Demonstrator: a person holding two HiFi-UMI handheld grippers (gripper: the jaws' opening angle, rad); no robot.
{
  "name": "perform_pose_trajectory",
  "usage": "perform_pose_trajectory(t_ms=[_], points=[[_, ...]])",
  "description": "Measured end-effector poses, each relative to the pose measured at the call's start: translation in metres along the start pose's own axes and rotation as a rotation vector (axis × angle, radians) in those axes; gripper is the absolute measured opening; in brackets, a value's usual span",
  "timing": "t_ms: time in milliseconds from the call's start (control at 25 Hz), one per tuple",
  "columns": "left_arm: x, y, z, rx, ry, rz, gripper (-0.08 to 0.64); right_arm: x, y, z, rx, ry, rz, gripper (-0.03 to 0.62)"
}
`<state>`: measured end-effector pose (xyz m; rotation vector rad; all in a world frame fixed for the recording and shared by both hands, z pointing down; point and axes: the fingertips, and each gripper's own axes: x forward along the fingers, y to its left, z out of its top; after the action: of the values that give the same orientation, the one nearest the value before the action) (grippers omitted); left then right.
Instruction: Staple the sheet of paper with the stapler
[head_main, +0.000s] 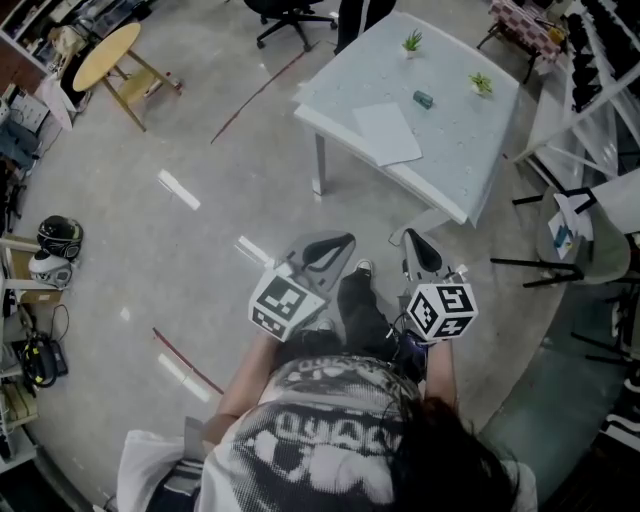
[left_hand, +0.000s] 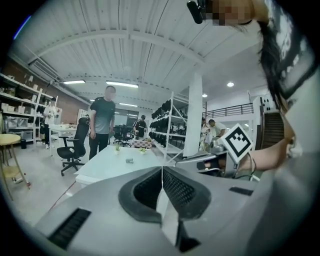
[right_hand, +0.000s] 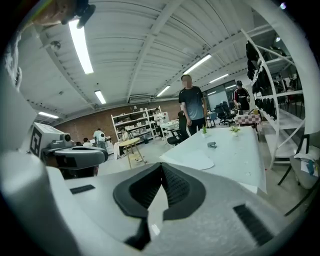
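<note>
Just past the printed shirt (head_main: 320, 430), holding left gripper (head_main: 318, 255) and right gripper (head_main: 420, 255) low, jaws of both pressed together on nothing, likely just for carrying over to the far white table (head_main: 450, 150) with the sheet of paper (head_main: 388, 133) and small stapler (head_main: 423, 99) near it.

Matt paper sheet (head_main: 388, 133), glossy floor (head_main: 200, 262)

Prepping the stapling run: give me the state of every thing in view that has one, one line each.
left tool: shut, empty
right tool: shut, empty
sheet of paper: lying flat on the table, untouched
stapler: resting on the table, apart from the paper, untouched
farther plant: upright
nearer plant: upright
</note>
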<state>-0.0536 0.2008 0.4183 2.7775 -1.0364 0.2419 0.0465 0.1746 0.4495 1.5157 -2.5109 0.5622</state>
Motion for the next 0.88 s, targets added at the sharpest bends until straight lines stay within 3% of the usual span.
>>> perform_pose_trajectory(t_ms=[400,600,880], points=[[0.127,0.069,0.045,0.016,-0.009,0.049,0.005,0.105,-0.119,0.029,0.019,0.075,0.029,-0.002],[0.160,0.093,0.052,0.019,0.016,0.092,0.005,0.151,-0.161,0.017,0.043,0.138,0.037,0.006],[0.178,0.113,0.053,0.012,0.058,0.114,0.005,0.195,-0.209,-0.019,0.080,0.251,-0.027,0.035]])
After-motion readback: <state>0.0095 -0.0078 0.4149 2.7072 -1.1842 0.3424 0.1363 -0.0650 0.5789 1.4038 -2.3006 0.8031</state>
